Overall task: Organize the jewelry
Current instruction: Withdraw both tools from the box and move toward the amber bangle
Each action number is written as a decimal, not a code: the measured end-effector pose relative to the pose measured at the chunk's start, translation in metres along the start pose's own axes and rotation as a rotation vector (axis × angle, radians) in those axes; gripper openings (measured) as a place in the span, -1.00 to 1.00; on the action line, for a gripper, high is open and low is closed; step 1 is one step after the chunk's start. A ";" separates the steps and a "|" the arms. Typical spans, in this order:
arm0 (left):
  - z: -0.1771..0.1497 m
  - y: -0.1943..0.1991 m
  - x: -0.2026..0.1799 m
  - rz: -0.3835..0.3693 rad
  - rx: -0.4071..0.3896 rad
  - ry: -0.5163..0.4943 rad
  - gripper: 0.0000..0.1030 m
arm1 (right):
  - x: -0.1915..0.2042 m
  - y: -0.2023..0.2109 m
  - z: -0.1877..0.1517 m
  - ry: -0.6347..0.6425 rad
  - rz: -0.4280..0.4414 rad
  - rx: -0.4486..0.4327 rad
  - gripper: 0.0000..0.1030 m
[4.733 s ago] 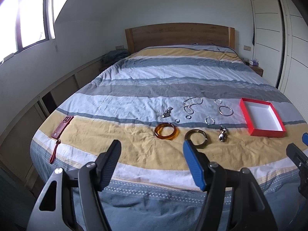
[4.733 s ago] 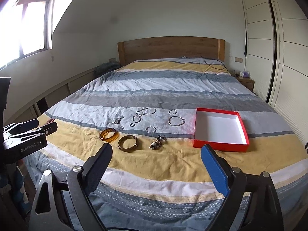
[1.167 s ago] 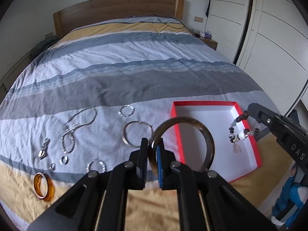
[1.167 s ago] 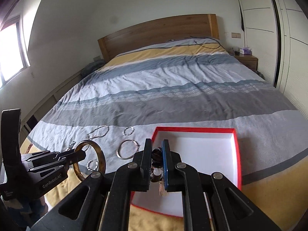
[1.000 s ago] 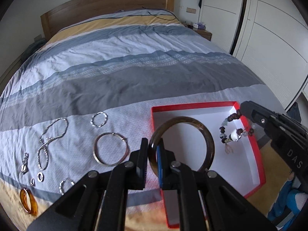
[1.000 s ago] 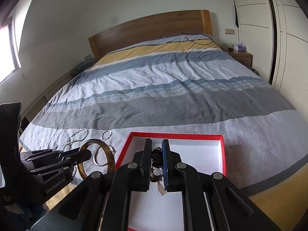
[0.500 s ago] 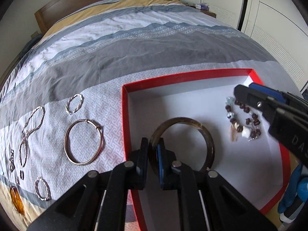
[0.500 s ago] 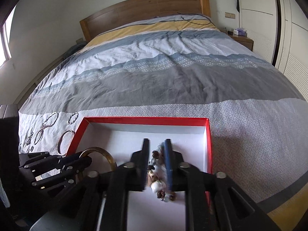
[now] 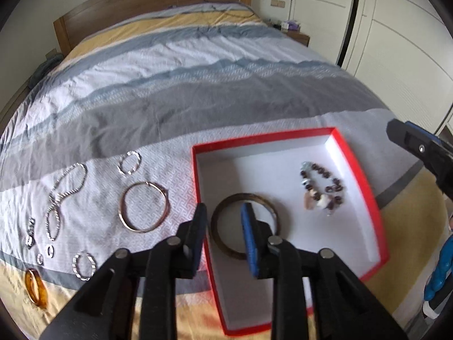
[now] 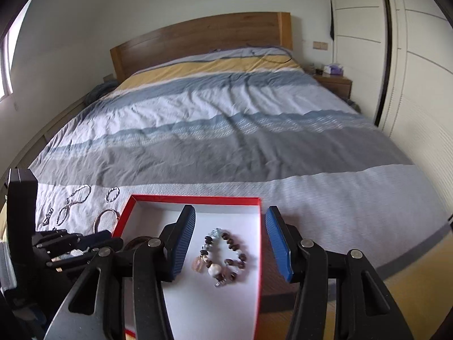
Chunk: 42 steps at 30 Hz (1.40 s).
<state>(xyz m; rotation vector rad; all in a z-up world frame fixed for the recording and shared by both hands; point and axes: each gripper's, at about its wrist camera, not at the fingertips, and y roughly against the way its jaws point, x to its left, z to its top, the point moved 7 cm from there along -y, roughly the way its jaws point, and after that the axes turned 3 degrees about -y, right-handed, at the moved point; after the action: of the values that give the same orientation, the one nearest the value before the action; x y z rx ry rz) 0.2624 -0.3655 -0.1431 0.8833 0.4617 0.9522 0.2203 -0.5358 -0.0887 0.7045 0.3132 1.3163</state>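
Note:
A red box with a white inside [image 9: 334, 134] [image 10: 195, 197] lies on the bed. A dark brown bangle [image 9: 223, 248] lies flat in its left part. A beaded bracelet [image 9: 322, 188] [image 10: 223, 255] lies in its right part. My left gripper [image 9: 225, 236] is open just above the bangle, holding nothing. My right gripper [image 10: 230, 242] is open above the beaded bracelet, holding nothing. Left of the box on the bedspread lie a large silver hoop [image 9: 144, 211], a twisted silver ring [image 9: 129, 163], a silver chain [image 9: 66, 189], a small twisted bangle [image 9: 84, 265] and an amber bangle [image 9: 35, 287].
The striped bedspread [image 9: 198, 65] reaches back to a wooden headboard [image 10: 203, 39]. A nightstand [image 10: 334, 80] and white wardrobe doors [image 10: 410, 56] stand at the right. Small silver rings and a pendant [image 9: 29, 233] lie at the far left.
Both grippers have opened and released their pieces. The brown bangle and the beaded bracelet now lie in the red box. Both grippers have drawn back a little.

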 end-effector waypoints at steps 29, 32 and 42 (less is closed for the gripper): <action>-0.113 0.419 0.216 0.308 -0.440 0.169 -0.41 | 0.159 0.341 -0.015 0.050 0.178 -0.293 0.01; -0.133 0.429 0.232 0.325 -0.456 0.208 -0.41 | 0.168 0.350 -0.025 0.055 0.190 -0.294 0.01; -0.169 0.421 0.278 0.356 -0.434 0.306 -0.25 | 0.189 0.339 -0.039 0.059 0.222 -0.266 0.01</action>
<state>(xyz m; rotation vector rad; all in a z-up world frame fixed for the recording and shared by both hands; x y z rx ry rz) 0.0795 0.0647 0.1114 0.4286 0.3400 1.4620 -0.0173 -0.3157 0.1281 0.4861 0.1049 1.5572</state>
